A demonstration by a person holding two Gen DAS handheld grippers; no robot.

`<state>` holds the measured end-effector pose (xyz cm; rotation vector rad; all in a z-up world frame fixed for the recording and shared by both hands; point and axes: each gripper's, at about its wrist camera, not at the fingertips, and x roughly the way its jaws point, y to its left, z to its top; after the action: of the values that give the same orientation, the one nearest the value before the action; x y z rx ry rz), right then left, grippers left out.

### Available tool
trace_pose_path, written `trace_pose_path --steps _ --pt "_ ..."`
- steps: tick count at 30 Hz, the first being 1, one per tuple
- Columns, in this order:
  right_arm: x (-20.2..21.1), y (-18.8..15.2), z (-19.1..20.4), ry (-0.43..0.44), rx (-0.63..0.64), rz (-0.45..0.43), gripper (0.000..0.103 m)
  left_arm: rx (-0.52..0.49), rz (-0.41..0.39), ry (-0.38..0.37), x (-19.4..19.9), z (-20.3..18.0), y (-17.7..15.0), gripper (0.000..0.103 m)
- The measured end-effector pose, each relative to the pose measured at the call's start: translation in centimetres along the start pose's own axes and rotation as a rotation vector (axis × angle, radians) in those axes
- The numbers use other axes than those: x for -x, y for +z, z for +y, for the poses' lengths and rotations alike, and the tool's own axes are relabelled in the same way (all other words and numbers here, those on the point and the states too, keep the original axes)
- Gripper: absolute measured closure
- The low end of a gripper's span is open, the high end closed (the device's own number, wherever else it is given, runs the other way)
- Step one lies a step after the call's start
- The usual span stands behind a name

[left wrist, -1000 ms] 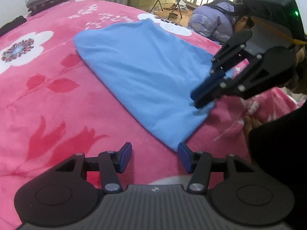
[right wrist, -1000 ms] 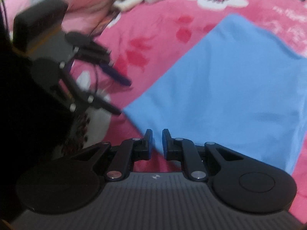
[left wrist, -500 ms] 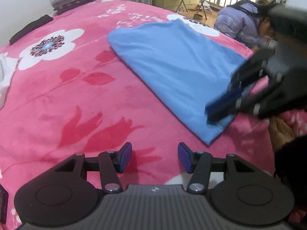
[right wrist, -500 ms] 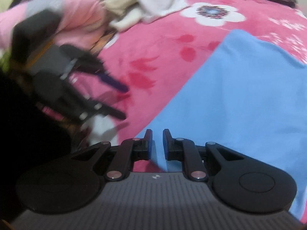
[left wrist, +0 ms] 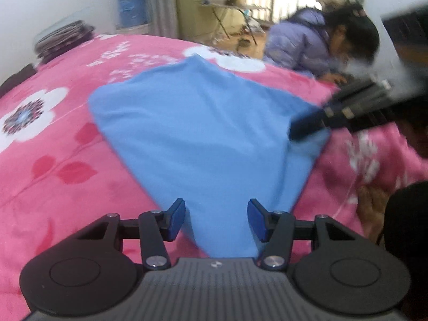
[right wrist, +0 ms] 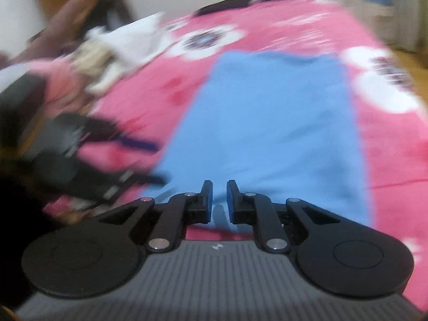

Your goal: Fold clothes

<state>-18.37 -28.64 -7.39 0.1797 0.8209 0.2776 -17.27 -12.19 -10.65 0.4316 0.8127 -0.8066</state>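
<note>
A light blue cloth (left wrist: pixel 200 133) lies spread on the pink flowered blanket (left wrist: pixel 53 174), tapering to a near corner. My left gripper (left wrist: pixel 216 219) is open, and that near corner sits between its blue pads (left wrist: pixel 176 219). In the left wrist view my right gripper (left wrist: pixel 297 132) pinches the cloth's right edge, which rises in a fold toward it. The right wrist view is blurred. It shows the right gripper (right wrist: pixel 219 200) almost closed with the blue cloth (right wrist: pixel 267 123) in the narrow gap, and my left gripper (right wrist: pixel 156 161) to the left at the cloth's edge.
A person in a purple jacket (left wrist: pixel 302 42) bends down beyond the bed's far right side. A loose pile of pale clothes (right wrist: pixel 107 61) lies on the bed's left. A dark folded stack (left wrist: pixel 64 37) sits at the far corner. A hand (left wrist: pixel 371 208) shows at right.
My left gripper has swung right, from over bare blanket to the cloth's near corner. The right gripper has turned along the cloth and raised its right edge.
</note>
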Motion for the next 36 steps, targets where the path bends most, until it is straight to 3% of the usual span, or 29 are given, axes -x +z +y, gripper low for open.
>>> trace_pose_path --steps 4,9,11,16,19,24,27,32,36 --pt "-1.3 -1.2 -0.6 -0.136 0.068 0.124 0.092 -0.053 0.017 0.038 -0.2 -1.3 -0.3 0.053" --pt "0.9 -1.7 -0.4 -0.211 0.055 0.221 0.093 -0.017 0.034 0.043 -0.2 -0.7 -0.3 0.052" --pt "1.0 -0.9 0.2 -0.211 0.079 0.186 0.093 -0.016 0.038 0.047 -0.2 -0.7 -0.2 0.052" --pt "-2.1 1.6 2.6 -0.103 0.165 0.112 0.093 -0.025 0.047 0.064 0.0 -0.9 -0.2 0.052" --pt "-4.6 0.8 3.3 -0.110 0.239 0.177 0.093 -0.023 0.053 0.071 0.1 -0.8 -0.3 0.052" --pt "-2.8 0.1 2.6 -0.159 0.238 0.299 0.093 -0.005 0.057 0.071 0.2 -0.4 -0.5 0.052" --pt "-1.4 0.5 2.7 -0.189 0.235 0.282 0.092 -0.016 0.056 0.075 0.1 -0.5 -0.6 0.052" --pt "-1.7 1.3 4.8 -0.110 0.229 0.184 0.092 -0.042 0.056 0.093 0.4 -0.9 -0.7 0.052" --pt "-4.2 0.2 5.5 -0.072 0.243 0.249 0.092 -0.076 0.052 0.113 0.7 -1.3 -0.9 0.052"
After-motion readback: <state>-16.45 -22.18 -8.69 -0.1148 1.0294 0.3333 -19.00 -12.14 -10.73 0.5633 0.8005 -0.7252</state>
